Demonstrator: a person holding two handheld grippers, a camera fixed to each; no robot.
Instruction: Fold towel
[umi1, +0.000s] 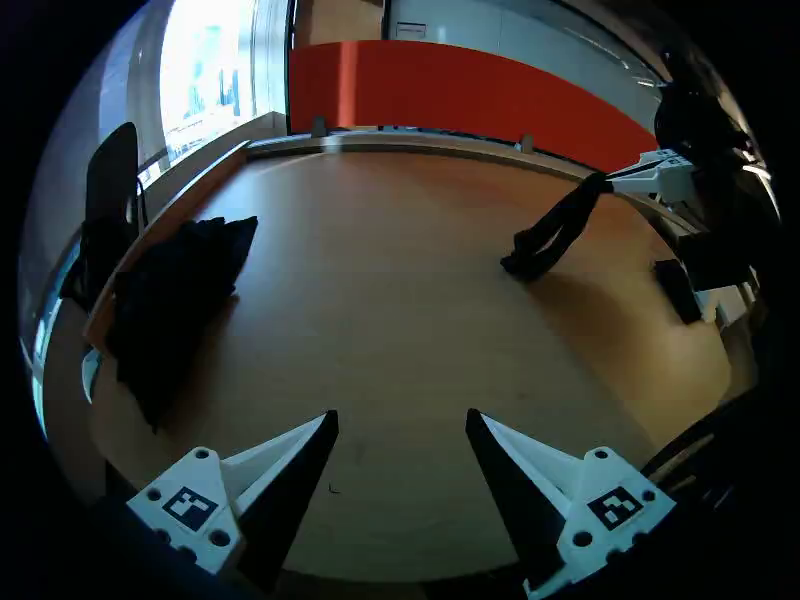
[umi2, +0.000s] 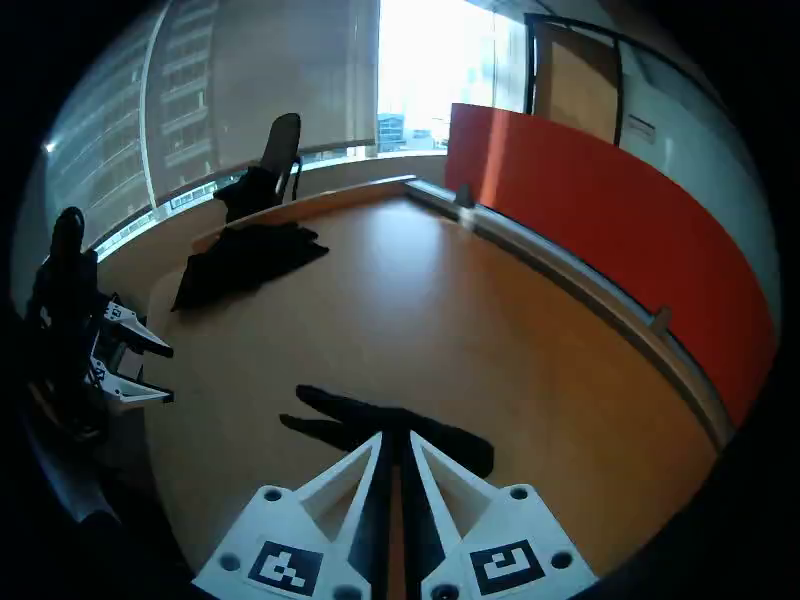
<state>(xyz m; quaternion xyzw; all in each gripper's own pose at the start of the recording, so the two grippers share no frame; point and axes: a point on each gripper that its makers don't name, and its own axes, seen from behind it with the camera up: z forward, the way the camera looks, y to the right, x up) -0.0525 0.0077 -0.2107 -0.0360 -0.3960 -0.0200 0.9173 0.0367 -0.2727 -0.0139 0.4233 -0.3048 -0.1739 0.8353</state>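
1. While right gripper (umi2: 396, 447) clamps one end of towel (umi1: 550, 235) and holds it up, the rest trails onto table (umi1: 400, 300), far right in the left gripper view.
2. Left gripper (umi1: 400, 428) is spread wide, holding nothing, over near table edge.
3. Step, I judge: pick-up before folding; no fold made yet.
4. Next move likely needs left gripper on a second corner to lay towel flat.
5. Dark cloth pile (umi1: 175, 290) lies left, well apart.

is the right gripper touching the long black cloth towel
Touching. The left gripper view shows the long black cloth towel hanging from the right gripper, jaws closed on its top end.
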